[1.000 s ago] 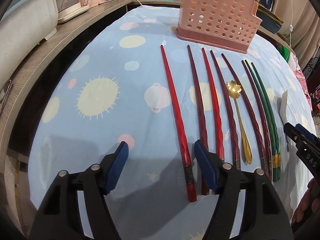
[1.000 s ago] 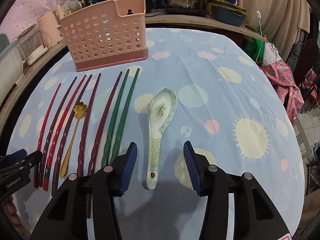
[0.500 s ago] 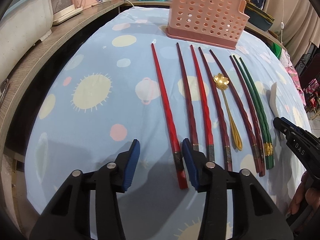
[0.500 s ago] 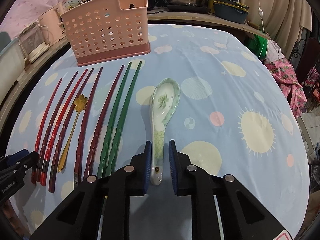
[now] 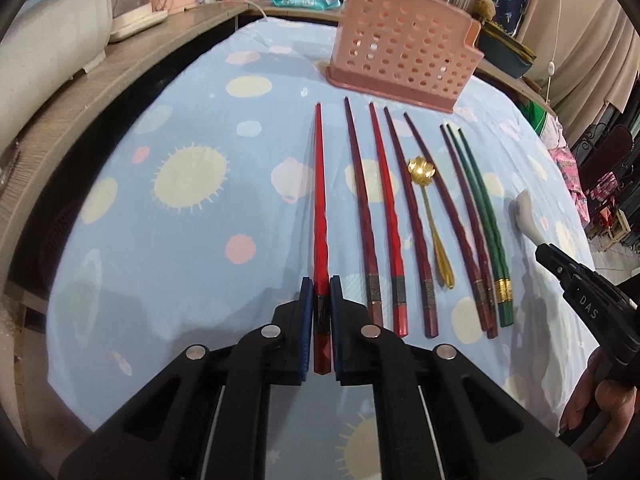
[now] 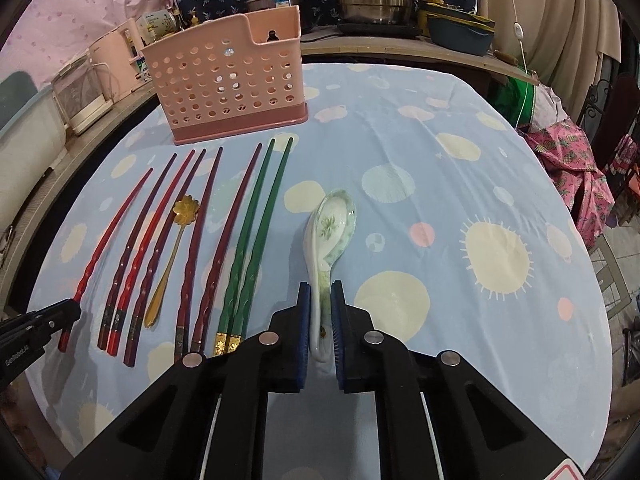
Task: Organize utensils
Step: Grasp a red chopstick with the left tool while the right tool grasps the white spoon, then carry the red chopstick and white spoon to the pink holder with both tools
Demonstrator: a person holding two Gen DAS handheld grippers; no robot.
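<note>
Left gripper (image 5: pixel 320 312) jaws clamped on red chopstick (image 5: pixel 319 200), right gripper (image 6: pixel 320 320) jaws on ceramic spoon (image 6: pixel 330 224); both long axes run straight ahead toward my pink holder (image 6: pixel 228 84).

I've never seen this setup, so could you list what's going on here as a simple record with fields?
left gripper: shut on the red chopstick
right gripper: shut on the ceramic soup spoon
still lying on the tablecloth: dark red chopsticks, green chopsticks, gold flower spoon
destination: pink perforated utensil holder, upright behind the row
</note>
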